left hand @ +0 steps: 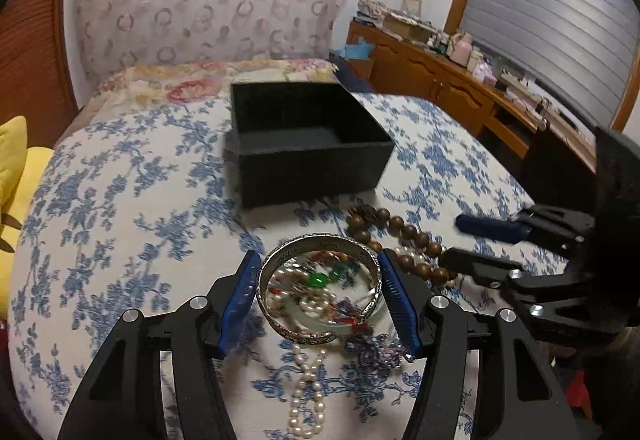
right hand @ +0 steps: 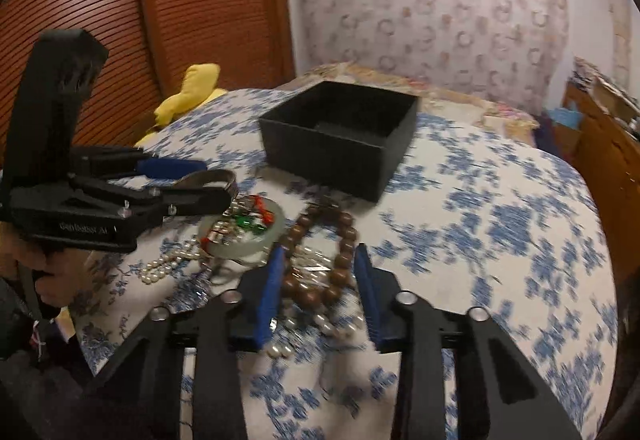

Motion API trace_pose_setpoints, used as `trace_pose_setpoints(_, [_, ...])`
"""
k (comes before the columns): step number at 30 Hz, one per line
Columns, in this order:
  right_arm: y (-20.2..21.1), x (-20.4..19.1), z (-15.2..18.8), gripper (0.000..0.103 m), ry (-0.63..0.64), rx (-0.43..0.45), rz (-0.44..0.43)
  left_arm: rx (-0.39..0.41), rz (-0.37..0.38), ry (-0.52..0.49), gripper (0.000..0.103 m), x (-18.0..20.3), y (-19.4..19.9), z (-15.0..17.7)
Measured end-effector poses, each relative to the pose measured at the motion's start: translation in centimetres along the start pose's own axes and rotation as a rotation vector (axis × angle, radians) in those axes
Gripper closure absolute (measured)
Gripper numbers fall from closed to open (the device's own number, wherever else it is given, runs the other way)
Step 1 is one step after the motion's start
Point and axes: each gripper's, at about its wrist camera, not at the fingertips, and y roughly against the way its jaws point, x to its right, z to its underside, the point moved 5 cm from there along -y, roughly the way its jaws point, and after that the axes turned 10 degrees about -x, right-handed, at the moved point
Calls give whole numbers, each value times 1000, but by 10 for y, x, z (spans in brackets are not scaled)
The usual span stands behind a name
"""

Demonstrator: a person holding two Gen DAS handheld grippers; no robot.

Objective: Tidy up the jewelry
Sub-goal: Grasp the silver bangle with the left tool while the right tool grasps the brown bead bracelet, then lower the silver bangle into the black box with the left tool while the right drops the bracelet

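My left gripper (left hand: 318, 280) is shut on a silver bangle (left hand: 320, 242), one pad on each side, holding it above the jewelry pile. In the right wrist view the left gripper (right hand: 208, 180) holds the bangle (right hand: 212, 176) over a pale jade bangle (right hand: 244, 244). Under it lie a pearl strand (left hand: 308, 392), green beads (left hand: 319, 281) and a purple piece (left hand: 376, 352). My right gripper (right hand: 318, 272) is open, its fingers either side of a brown wooden bead bracelet (right hand: 320, 240). An open black box (left hand: 304, 144) (right hand: 340, 132) stands beyond, and looks empty.
Everything rests on a bed with a blue floral cover (left hand: 120, 200). A yellow cushion (right hand: 192, 92) lies at the left edge. A wooden dresser (left hand: 460, 80) with clutter stands to the right. A wooden slatted wardrobe (right hand: 160, 0) is behind.
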Motion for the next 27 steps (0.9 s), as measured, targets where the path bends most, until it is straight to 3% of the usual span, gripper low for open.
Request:
trace_pose_setpoints(6, [-24,-11,-12,81,26,-69,-66,30,-3,27,45,-12,11,-8])
trace_pose_setpoints(16, [-34,-13,-17,88,86,-118,-23,47,-16,24,45,-17,18,-15])
trace_pose_setpoints(27, [16,14,-58,88,51,22,-59,76,-20,9,45,-14,21,-37])
